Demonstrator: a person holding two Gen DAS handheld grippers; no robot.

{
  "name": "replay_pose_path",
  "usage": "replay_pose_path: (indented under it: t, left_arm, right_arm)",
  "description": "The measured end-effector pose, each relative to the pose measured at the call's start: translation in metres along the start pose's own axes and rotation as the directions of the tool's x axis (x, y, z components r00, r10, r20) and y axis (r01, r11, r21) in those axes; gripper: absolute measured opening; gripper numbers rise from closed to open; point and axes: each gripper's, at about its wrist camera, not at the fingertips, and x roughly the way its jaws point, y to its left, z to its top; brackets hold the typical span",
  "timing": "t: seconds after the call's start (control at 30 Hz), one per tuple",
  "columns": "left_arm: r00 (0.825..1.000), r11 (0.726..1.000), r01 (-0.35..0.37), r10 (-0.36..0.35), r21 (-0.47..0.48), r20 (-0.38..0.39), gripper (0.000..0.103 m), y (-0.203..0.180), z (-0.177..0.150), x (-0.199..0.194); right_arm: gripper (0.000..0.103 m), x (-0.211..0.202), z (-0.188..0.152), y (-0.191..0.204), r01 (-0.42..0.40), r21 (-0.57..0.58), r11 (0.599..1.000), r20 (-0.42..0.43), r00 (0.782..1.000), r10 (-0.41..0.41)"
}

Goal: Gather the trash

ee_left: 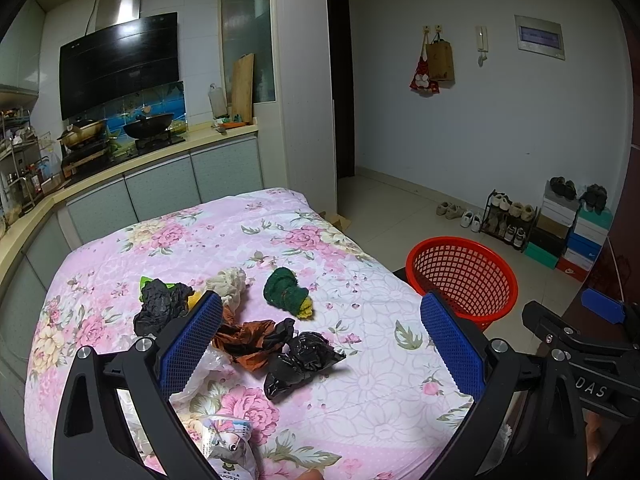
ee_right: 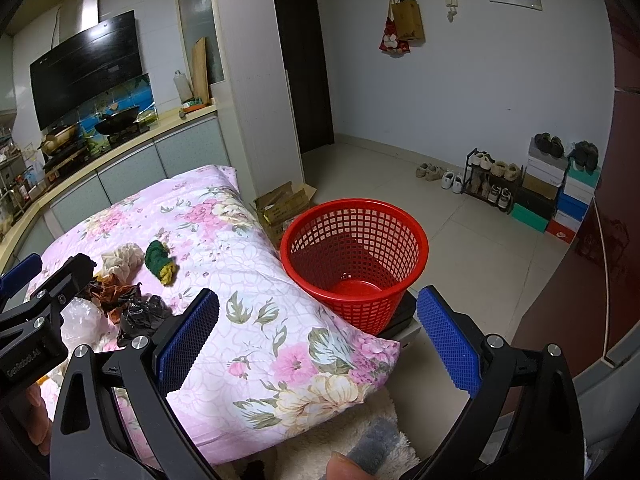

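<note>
Your left gripper (ee_left: 320,344) hangs over the flowery quilt (ee_left: 360,400) with its jaws wide apart and nothing between them. Your right gripper (ee_right: 318,336) is the same: jaws wide apart, holding nothing, and looking toward the red basket (ee_right: 354,216).

The trash sits in a small pile on the quilt, right in front of your left gripper. The basket stands just beside the edge of the quilt, on your right, and it looks empty.

The black crumpled bag (ee_left: 300,362) is closest to you. It is probably very light and soft, and a bit slippery. Pinch it at a fat, bunched-up part, not at a thin edge, or it may slide out.

The brown crinkly wrapper (ee_left: 248,340) touches it, so the two may come up together. That is fine, but go slowly.

The green and yellow rag (ee_left: 286,290) lies a little apart from the pile. It looks soft and thick, so it should be easy to hold. Take it around the middle.

The cream cloth (ee_left: 229,284) and the other black bag (ee_left: 162,306) sit farther back on the left. The clear plastic (ee_left: 200,376) near your left pad looks thin and floppy.

Nothing here looks like it can break. Just close the jaws well, and do not pinch the quilt too.
</note>
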Motion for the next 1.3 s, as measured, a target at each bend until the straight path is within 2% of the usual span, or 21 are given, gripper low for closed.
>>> replay_pose_path:
  t: [0.63, 0.93, 1.1, 1.2, 1.3]
  left_arm:
    - [1.0, 1.0, -0.001, 0.001, -0.003, 0.0, 0.096, 0.003, -0.003, 0.001]
    - [0.999, 0.999, -0.027, 0.026, -0.03, -0.024, 0.096, 0.019, -0.009, 0.008]
    - [0.996, 0.994, -0.089, 0.087, -0.06, -0.023, 0.096, 0.043, -0.005, 0.001]
    - [0.987, 0.982, -0.159, 0.156, -0.099, -0.031, 0.096, 0.074, -0.004, -0.004]
    - [0.971, 0.958, -0.238, 0.232, -0.162, -0.055, 0.096, 0.118, -0.007, -0.013]
  right_arm:
    - [0.096, 0.003, -0.003, 0.001, -0.002, 0.0, 1.0, -0.012, 1.0, 0.002]
    - [0.096, 0.01, -0.004, 0.007, -0.03, -0.011, 0.999, -0.022, 0.999, 0.03]
    - [0.096, 0.02, -0.002, 0.023, -0.1, -0.053, 0.994, -0.046, 0.994, 0.097]
    - [0.096, 0.027, 0.0, 0.037, -0.14, -0.079, 0.987, -0.073, 0.988, 0.135]
    - [0.096, 0.035, 0.007, 0.05, -0.172, -0.105, 0.979, -0.112, 0.981, 0.161]
